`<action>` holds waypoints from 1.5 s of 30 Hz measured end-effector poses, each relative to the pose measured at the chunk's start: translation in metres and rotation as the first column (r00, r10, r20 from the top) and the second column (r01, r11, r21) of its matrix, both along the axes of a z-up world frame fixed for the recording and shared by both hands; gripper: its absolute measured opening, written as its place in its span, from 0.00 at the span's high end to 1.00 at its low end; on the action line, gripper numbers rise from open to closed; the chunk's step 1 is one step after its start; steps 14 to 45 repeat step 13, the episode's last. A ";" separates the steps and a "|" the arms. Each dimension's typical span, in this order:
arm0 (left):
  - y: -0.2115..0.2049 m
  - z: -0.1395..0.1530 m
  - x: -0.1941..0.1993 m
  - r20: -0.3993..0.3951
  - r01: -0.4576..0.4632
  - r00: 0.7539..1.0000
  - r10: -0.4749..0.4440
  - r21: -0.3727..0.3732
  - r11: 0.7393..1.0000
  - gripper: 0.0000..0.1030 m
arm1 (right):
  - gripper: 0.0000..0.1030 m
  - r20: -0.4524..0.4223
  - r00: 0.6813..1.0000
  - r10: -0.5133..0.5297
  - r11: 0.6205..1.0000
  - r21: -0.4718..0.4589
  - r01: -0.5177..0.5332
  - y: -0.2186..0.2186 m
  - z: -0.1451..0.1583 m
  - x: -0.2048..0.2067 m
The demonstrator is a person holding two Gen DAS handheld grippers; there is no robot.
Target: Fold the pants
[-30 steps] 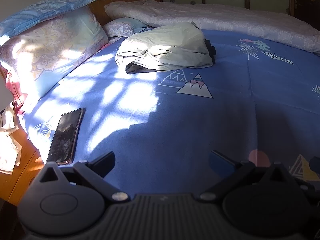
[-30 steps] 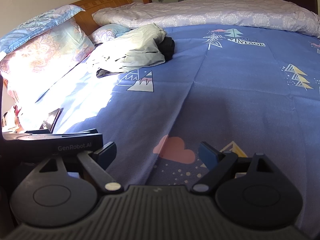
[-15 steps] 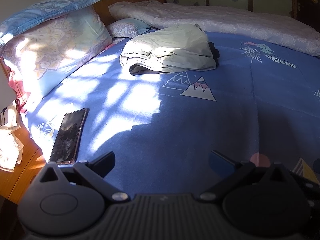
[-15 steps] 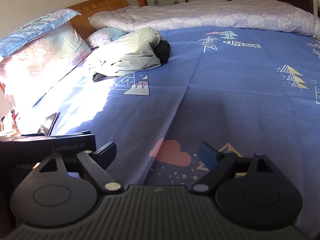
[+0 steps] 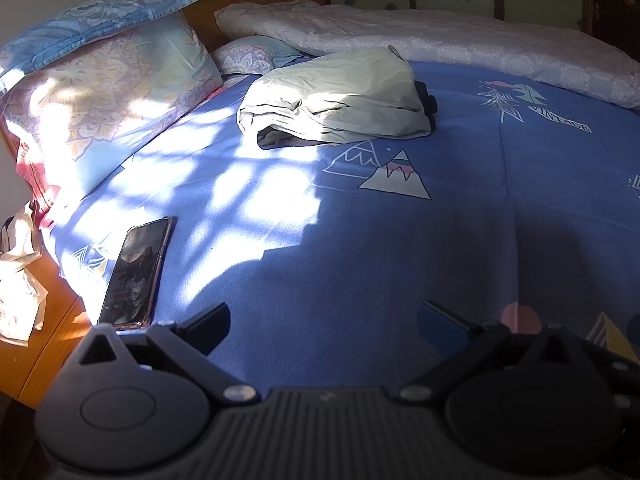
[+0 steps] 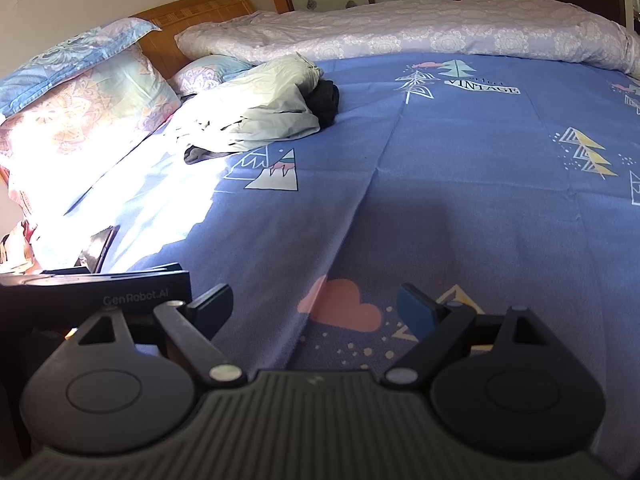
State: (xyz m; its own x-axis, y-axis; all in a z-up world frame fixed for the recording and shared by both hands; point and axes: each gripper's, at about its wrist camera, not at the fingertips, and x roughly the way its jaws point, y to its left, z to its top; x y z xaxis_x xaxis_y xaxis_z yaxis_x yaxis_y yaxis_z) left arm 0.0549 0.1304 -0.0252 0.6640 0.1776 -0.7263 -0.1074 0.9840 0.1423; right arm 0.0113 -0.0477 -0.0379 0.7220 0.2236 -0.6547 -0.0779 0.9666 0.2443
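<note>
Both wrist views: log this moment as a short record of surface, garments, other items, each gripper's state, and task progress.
surface: blue printed bedsheet
garments: pale green pants in a heap near the pillows, dark garment beside and partly under them
other items: phone at bed edge; quilt along far side
left gripper: open, holds nothing
right gripper: open, holds nothing
progress: pants untouched

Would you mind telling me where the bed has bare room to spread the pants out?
The widest bare stretch of blue sheet runs from the heaped pale garment toward both grippers and across to the rolled quilt. It is crowded near the pillows, and a phone lies at the sunlit edge.
</note>
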 end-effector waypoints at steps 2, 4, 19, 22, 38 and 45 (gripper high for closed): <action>0.000 0.000 0.000 -0.002 0.001 1.000 -0.001 0.004 1.000 0.00 | 0.12 -0.002 1.000 -0.001 1.000 0.001 0.001 -0.001 -0.001 0.000; 0.000 -0.001 0.000 -0.003 0.001 1.000 -0.001 0.005 1.000 0.00 | 0.12 -0.003 1.000 0.000 1.000 0.002 0.000 -0.001 -0.001 0.000; -0.001 -0.001 0.000 -0.006 0.036 0.999 -0.036 -0.002 0.999 0.00 | 0.12 -0.001 1.000 -0.001 1.000 -0.003 0.001 0.000 -0.002 0.000; -0.001 -0.001 0.000 -0.006 0.036 0.999 -0.036 -0.002 0.999 0.00 | 0.12 -0.001 1.000 -0.001 1.000 -0.003 0.001 0.000 -0.002 0.000; -0.001 -0.001 0.000 -0.006 0.036 0.999 -0.036 -0.002 0.999 0.00 | 0.12 -0.001 1.000 -0.001 1.000 -0.003 0.001 0.000 -0.002 0.000; -0.001 -0.001 0.000 -0.006 0.036 0.999 -0.036 -0.002 0.999 0.00 | 0.12 -0.001 1.000 -0.001 1.000 -0.003 0.001 0.000 -0.002 0.000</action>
